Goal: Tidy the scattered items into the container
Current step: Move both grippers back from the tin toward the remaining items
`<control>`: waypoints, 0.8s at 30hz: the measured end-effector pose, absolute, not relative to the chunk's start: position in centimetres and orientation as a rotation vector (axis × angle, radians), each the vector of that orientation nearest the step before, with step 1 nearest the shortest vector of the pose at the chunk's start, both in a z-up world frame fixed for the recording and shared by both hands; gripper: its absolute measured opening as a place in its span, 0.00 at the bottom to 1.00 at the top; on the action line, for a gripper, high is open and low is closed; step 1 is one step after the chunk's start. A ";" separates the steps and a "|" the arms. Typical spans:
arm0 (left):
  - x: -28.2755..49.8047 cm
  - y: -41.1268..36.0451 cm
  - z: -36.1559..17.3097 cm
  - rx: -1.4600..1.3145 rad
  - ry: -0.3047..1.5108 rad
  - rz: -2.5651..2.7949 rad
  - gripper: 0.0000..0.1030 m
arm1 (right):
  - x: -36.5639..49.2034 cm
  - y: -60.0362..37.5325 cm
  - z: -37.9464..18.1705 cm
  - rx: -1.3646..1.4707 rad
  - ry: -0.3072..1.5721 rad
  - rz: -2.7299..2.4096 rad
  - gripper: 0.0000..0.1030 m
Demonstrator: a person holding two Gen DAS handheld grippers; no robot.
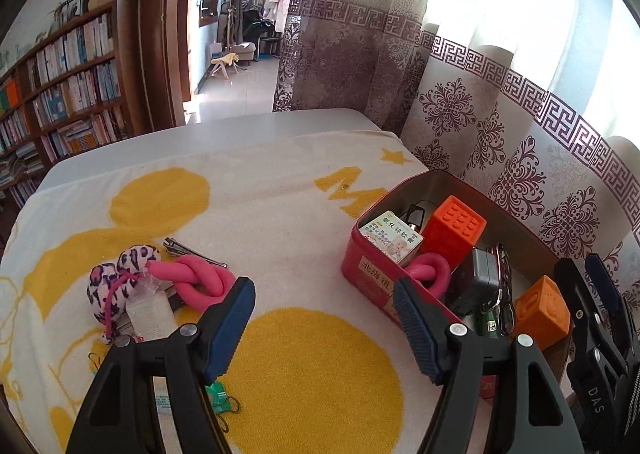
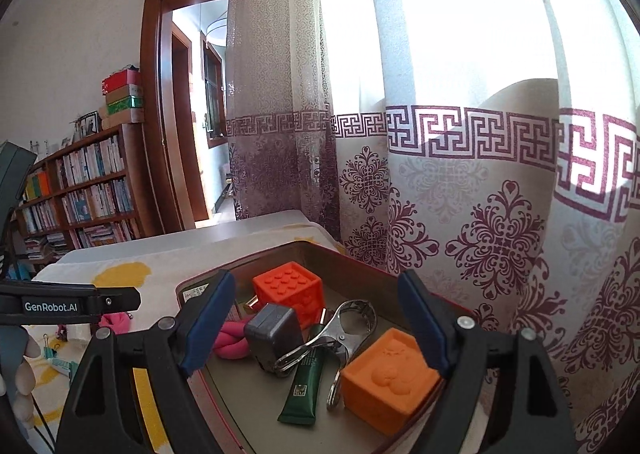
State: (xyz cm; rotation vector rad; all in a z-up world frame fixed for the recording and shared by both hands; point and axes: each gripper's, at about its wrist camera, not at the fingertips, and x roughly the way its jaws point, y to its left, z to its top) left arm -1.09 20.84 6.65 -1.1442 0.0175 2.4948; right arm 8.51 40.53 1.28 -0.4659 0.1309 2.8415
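Note:
The red tin container (image 1: 370, 274) sits at the table's right edge and holds two orange cubes (image 1: 454, 228) (image 2: 388, 378), a dark charger (image 2: 274, 336), a metal clip (image 2: 344, 326), a green tube (image 2: 304, 390), a pink knot (image 2: 230, 342) and a small carton (image 1: 394, 236). My left gripper (image 1: 324, 324) is open and empty above the towel, between the tin and the loose items: a pink knotted rope (image 1: 200, 280), a leopard-print toy (image 1: 120, 278), a clear packet (image 1: 150, 312) and nail clippers (image 1: 192, 248). My right gripper (image 2: 316, 328) is open and empty over the tin.
A white and yellow towel (image 1: 280, 214) covers the table. A patterned curtain (image 2: 460, 214) hangs right behind the tin. A bookshelf (image 1: 68, 94) and a doorway stand beyond the table. Small green items (image 1: 218, 394) lie under my left gripper.

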 end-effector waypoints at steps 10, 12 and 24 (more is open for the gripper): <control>-0.6 12.9 5.2 -1.201 -0.057 2.579 0.71 | 8.0 38.6 1.1 -0.493 0.023 2.834 0.83; -0.5 11.2 5.1 -1.212 -0.064 2.598 0.71 | 7.8 38.4 1.1 -0.514 0.036 2.836 0.83; -1.0 1.6 3.9 -1.281 -0.199 2.706 0.71 | 3.7 31.5 3.1 -0.806 0.238 3.132 0.83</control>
